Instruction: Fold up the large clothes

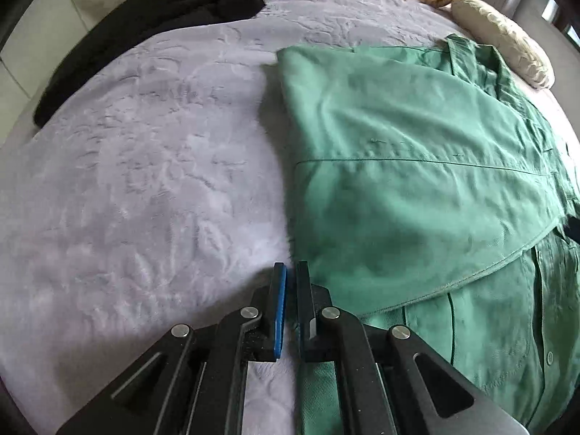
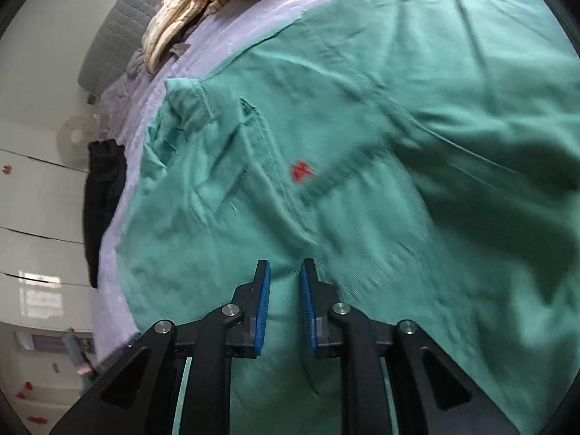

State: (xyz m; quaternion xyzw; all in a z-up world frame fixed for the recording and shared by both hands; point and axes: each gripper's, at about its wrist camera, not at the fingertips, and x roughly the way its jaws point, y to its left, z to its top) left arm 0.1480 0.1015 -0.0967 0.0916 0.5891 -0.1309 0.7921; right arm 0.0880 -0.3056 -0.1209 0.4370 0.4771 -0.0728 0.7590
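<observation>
A red mark [image 2: 301,171] sits on the green shirt [image 2: 362,145], too blurred to read. The shirt lies partly folded on the bed [image 1: 145,181], toward its right side in the left view, a flap laid over the button front.

The left tool [image 1: 291,270] hangs over the shirt's left edge, jaws nearly together with nothing between the pads. The right tool [image 2: 286,266] hovers above the shirt, jaws a narrow gap apart with only cloth seen below them, not pinched.

Only the left view shows the black garment [image 1: 152,21] at the bed's far left edge and the wide bare stretch of embossed lilac cover. The right view alone gives the red mark, a grey quilted headboard [image 2: 119,36], white drawers [image 2: 40,217] and a fan [image 2: 74,141] beside the bed. Both catch the cream bedding [image 1: 500,40] bunched at the far edge.
</observation>
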